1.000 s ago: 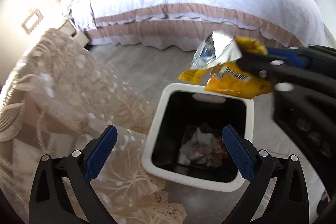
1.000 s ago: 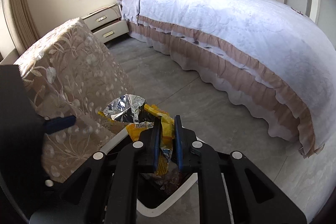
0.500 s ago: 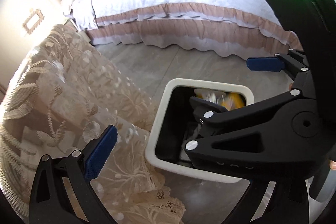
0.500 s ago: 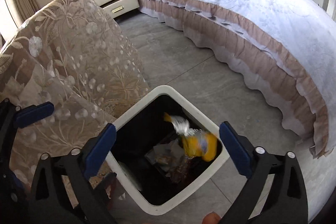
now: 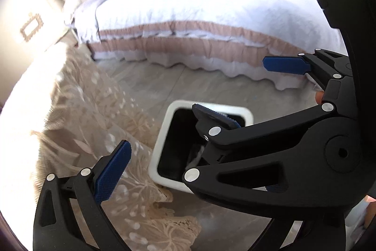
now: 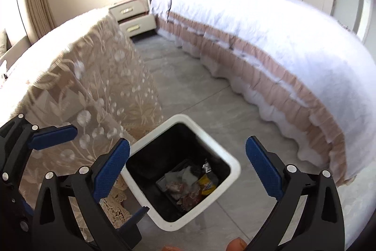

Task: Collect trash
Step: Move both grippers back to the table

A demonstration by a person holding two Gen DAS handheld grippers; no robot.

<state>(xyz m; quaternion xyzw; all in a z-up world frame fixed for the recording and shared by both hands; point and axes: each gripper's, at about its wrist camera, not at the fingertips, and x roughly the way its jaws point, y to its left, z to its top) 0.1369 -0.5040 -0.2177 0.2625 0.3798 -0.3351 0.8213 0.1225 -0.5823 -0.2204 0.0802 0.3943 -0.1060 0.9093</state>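
A white-rimmed bin (image 6: 226, 158) with a black inside stands on the floor beside the draped table. Crumpled paper and a yellow snack wrapper (image 6: 207, 184) lie at its bottom. My right gripper (image 6: 188, 171) hovers above the bin, open, with nothing between its blue pads. In the left wrist view the right gripper (image 5: 249, 89) crosses in front and hides most of the bin (image 5: 164, 133). My left gripper (image 5: 191, 178) is open and empty next to the table cloth. Only its left pad (image 5: 112, 171) shows clearly. One left fingertip (image 6: 54, 137) shows at the right wrist view's left edge.
A table under a beige lace cloth (image 6: 94, 86) stands left of the bin. A large bed with a white cover and pink frill (image 6: 258, 44) fills the right side, with a nightstand (image 6: 134, 15) beyond. Grey tiled floor (image 6: 199, 91) lies between them.
The right gripper, shut on the yellow wrapper a second ago, opened and the wrapper fell into the bin. Both grippers have since lifted a little; the right one now covers the left view.
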